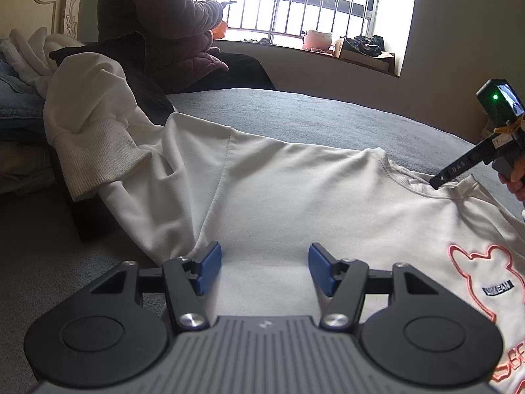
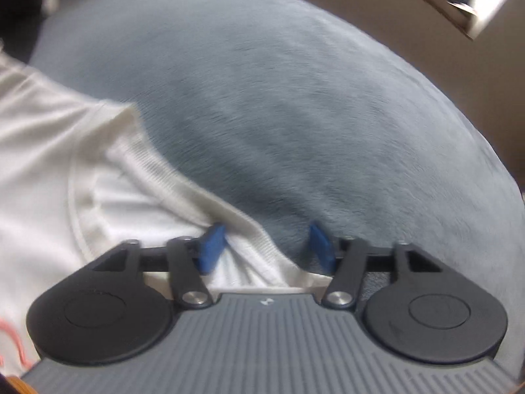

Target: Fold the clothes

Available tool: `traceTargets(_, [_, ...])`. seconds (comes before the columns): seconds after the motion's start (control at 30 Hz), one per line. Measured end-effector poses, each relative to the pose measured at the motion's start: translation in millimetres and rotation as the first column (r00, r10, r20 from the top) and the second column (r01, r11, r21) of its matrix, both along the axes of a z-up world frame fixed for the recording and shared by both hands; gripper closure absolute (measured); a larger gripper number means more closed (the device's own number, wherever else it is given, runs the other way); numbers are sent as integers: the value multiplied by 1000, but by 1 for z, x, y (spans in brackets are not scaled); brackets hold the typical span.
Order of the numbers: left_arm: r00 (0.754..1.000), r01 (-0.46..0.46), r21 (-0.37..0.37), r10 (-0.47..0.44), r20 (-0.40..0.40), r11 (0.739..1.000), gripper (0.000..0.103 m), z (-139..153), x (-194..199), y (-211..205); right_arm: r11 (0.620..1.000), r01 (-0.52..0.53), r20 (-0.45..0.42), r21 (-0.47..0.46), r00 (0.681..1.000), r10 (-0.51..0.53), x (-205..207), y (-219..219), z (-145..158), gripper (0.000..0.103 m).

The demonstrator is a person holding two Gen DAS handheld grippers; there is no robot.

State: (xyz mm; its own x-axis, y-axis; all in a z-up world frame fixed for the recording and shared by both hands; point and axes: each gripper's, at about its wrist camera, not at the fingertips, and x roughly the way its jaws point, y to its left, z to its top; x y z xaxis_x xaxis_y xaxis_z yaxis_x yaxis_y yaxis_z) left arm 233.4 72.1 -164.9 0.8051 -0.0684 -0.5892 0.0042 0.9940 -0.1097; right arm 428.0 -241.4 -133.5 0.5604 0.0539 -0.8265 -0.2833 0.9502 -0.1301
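White sweatshirt (image 1: 295,190) spread front-up on grey bedspread (image 1: 295,111), pink outline print (image 1: 475,282) toward the near right, collar (image 1: 413,177) at far right. One sleeve runs far-left, its ribbed cuff (image 1: 98,161) draped up over a heap of other clothes (image 1: 29,75). Left gripper (image 1: 264,269) low over the sweatshirt body, blue pads (image 1: 210,269) set wide apart, nothing between them. Right gripper (image 2: 267,246) at the collar (image 2: 157,177), also spread wide; ribbed neck edge lies between the pads (image 2: 212,249), cloth against the left one, not pinched. From the left wrist camera, the right gripper's (image 1: 441,179) tip sits on the collar. A seated person (image 1: 170,23) in a quilted jacket at the far edge by the barred window (image 1: 295,0).
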Motion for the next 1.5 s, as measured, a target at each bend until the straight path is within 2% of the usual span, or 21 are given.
traceTargets(0.1, [1000, 1, 0, -1, -1, 1000, 42, 0, 0, 0, 979, 142, 11, 143, 989, -145, 4, -28, 12, 41])
traceTargets(0.2, [1000, 1, 4, -1, -2, 1000, 42, 0, 1, -1, 919, 276, 2, 282, 958, -288, 7, -55, 24, 41])
traceTargets(0.23, [1000, 1, 7, -1, -2, 1000, 42, 0, 1, -1, 901, 304, -32, 309, 950, -310, 7, -65, 24, 41])
traceTargets(0.33, [1000, 1, 22, -1, -5, 1000, 42, 0, 1, -3, 855, 341, -127, 391, 940, -317, -3, -93, 22, 41])
traceTargets(0.4, [1000, 1, 34, -1, -7, 999, 42, 0, 1, -5, 836, 345, -144, 427, 938, -314, -13, -107, 20, 43])
traceTargets(0.53, [1000, 0, 60, 0, -11, 998, 42, 0, 2, -9, 814, 319, -171, 486, 948, -269, -28, -126, 8, 56])
traceTargets(0.73, [1000, -6, 137, 9, -21, 991, 39, -1, 4, -20, 858, 171, -145, 485, 983, -113, -34, -122, -6, 73])
traceTargets(0.8, [1000, -11, 170, 15, -24, 985, 37, -1, 4, -24, 868, 119, -136, 483, 989, -60, -36, -120, -11, 82])
traceTargets(0.87, [999, -16, 203, 22, -25, 979, 35, -1, 4, -28, 875, 67, -127, 480, 992, -6, -38, -119, -15, 98])
traceTargets(0.97, [999, -27, 233, 33, -25, 972, 33, -1, 4, -32, 936, -41, 11, 349, 999, 40, -51, -105, -8, 102])
traceTargets(1.03, [999, -31, 252, 38, -24, 967, 32, -1, 4, -35, 964, -104, 105, 244, 991, 81, -59, -95, -3, 102])
traceTargets(1.13, [999, -34, 281, 42, -23, 959, 31, -1, 4, -39, 981, -179, 233, 72, 959, 158, -72, -80, 5, 102])
traceTargets(1.2, [999, -36, 296, 44, -21, 954, 30, -1, 4, -40, 976, -212, 254, -40, 943, 215, -76, -65, -3, 102])
traceTargets(1.23, [999, -37, 303, 46, -20, 952, 30, -1, 4, -41, 978, -202, 243, -55, 947, 210, -72, -62, -9, 102])
traceTargets(1.33, [999, -41, 314, 48, -16, 948, 29, -1, 5, -43, 989, -143, 196, -49, 969, 150, -55, -60, -26, 100])
traceTargets(1.37, [999, -42, 317, 49, -15, 948, 29, -2, 5, -43, 994, -110, 178, -24, 978, 113, -48, -64, -31, 94])
traceTargets(1.43, [999, -42, 320, 49, -13, 946, 29, -1, 5, -43, 996, -20, 160, 87, 987, 6, -37, -77, -29, 84])
traceTargets(1.5, [999, -42, 321, 49, -13, 946, 29, -1, 5, -43, 970, 88, 129, 226, 984, -119, -34, -103, -19, 76])
